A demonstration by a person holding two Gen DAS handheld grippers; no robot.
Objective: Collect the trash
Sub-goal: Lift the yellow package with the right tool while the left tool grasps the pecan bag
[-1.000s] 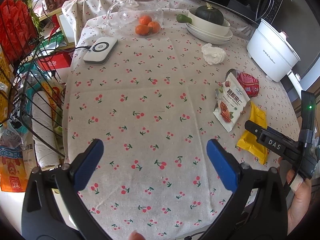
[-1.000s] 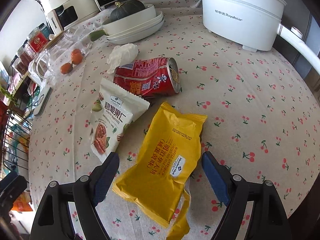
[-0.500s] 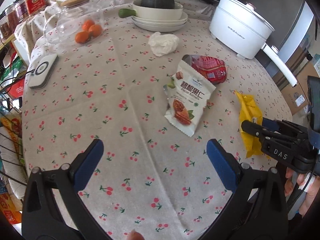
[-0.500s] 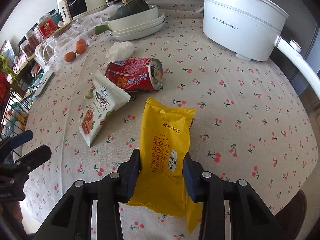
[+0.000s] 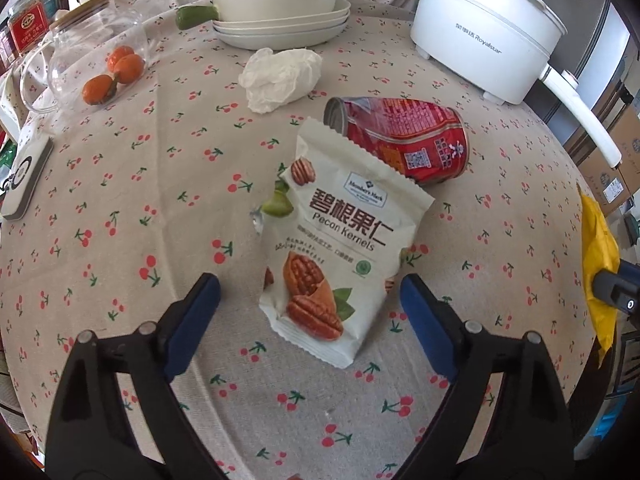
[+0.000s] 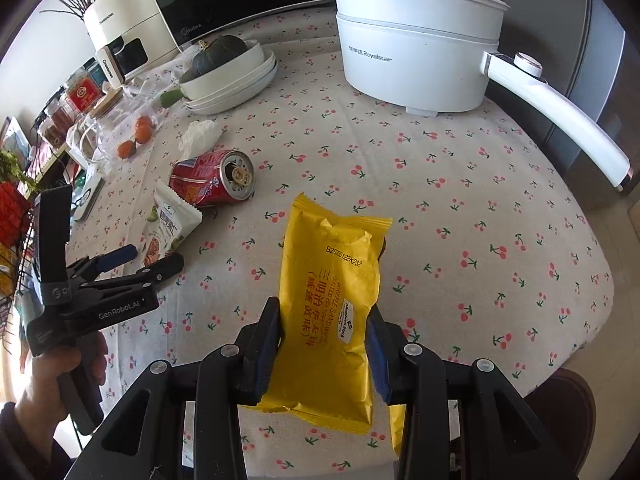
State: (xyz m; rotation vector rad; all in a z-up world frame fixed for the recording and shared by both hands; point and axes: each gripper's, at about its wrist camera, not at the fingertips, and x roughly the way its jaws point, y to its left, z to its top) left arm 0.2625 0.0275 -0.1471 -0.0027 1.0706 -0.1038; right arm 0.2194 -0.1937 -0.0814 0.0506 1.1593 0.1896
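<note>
A: Right gripper [image 6: 324,344] clenched on the yellow snack wrapper [image 6: 334,300], lifted off the desk [image 6: 460,184]!

B: Left gripper [image 5: 310,312] jaws closing around the white pecan packet [image 5: 340,240], not yet touching it. Red can [image 5: 404,142], crumpled white tissue [image 5: 280,78] remain behind.

Both fisheye views look steeply down over their own fingers. The left wrist view sits close above the pecan kernel packet [image 5: 340,248]; the right, farther back. Shared: red can [image 6: 212,178] at 10 o'clock, Royalstar pot [image 5: 484,28] at 1 o'clock.
</note>
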